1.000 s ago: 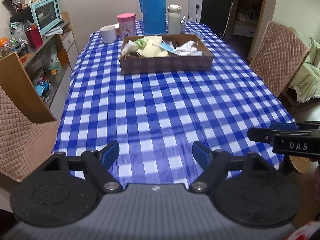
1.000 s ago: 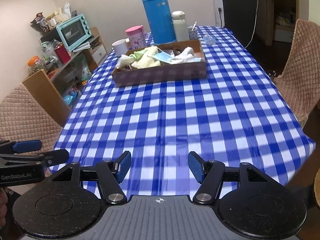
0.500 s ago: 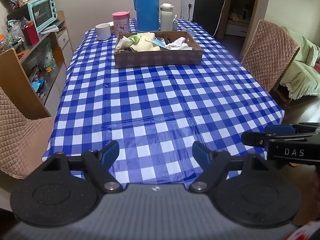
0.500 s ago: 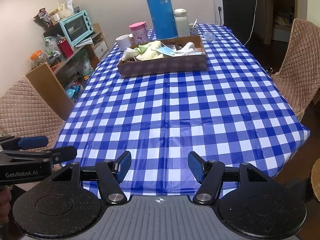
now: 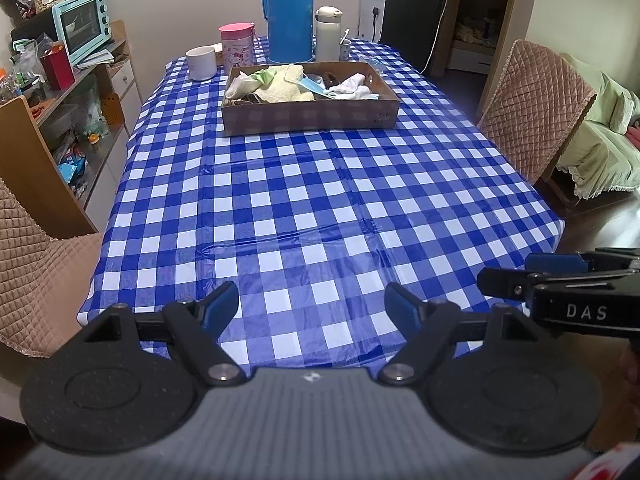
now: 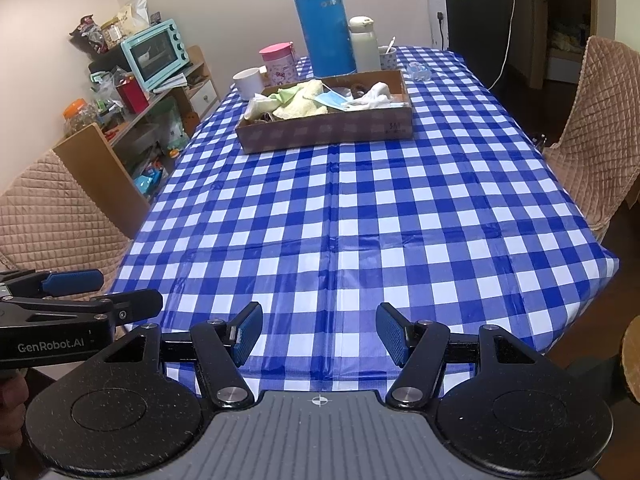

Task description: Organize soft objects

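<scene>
A brown cardboard tray (image 5: pixel 312 114) (image 6: pixel 332 130) stands far down the blue checked table. It holds soft things: a pale yellow towel (image 5: pixel 286 86) (image 6: pixel 302 100), a blue face mask (image 5: pixel 316 87) (image 6: pixel 332 101), white socks (image 5: pixel 352 86) (image 6: pixel 374 94) and a white cloth (image 5: pixel 244 84). My left gripper (image 5: pixel 312 306) hangs open over the table's near edge, nothing between its blue pads. My right gripper (image 6: pixel 318 330) is open too, over the same edge, and empty. Each gripper shows at the other view's side.
Behind the tray stand a blue thermos (image 5: pixel 290 12), a white flask (image 5: pixel 328 34), a pink canister (image 5: pixel 237 44) and a white mug (image 5: pixel 201 62). Quilted chairs (image 5: pixel 532 108) (image 6: pixel 52 216) flank the table. A shelf with a teal oven (image 5: pixel 82 28) lines the left wall.
Both grippers have drawn back toward the near edge of the table, so the tray looks farther away and more of the cloth shows. Both stay open and empty.
</scene>
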Demonstrator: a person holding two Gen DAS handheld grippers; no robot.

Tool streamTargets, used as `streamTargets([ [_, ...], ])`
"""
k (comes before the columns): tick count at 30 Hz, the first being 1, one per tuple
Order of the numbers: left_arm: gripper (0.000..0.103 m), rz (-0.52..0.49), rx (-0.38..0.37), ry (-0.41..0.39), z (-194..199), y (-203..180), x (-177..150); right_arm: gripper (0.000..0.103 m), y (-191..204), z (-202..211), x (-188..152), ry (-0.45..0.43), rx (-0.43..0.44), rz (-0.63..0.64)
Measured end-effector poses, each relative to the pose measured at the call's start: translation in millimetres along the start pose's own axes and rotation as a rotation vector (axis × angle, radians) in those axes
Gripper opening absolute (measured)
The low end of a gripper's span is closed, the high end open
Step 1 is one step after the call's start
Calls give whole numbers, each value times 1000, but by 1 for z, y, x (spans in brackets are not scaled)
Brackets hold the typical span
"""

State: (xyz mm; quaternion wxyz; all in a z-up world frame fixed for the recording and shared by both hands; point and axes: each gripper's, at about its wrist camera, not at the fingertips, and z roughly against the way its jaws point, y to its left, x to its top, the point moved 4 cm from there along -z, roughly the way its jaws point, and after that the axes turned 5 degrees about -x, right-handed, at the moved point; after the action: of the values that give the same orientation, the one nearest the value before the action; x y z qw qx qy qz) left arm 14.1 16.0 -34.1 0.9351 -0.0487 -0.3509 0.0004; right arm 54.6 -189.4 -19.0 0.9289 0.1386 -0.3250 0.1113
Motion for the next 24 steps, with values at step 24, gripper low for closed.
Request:
streamTargets([
  [24, 79, 2, -2, -4, -2, -4, 2, 63, 0, -1, 1, -2, -3, 0],
])
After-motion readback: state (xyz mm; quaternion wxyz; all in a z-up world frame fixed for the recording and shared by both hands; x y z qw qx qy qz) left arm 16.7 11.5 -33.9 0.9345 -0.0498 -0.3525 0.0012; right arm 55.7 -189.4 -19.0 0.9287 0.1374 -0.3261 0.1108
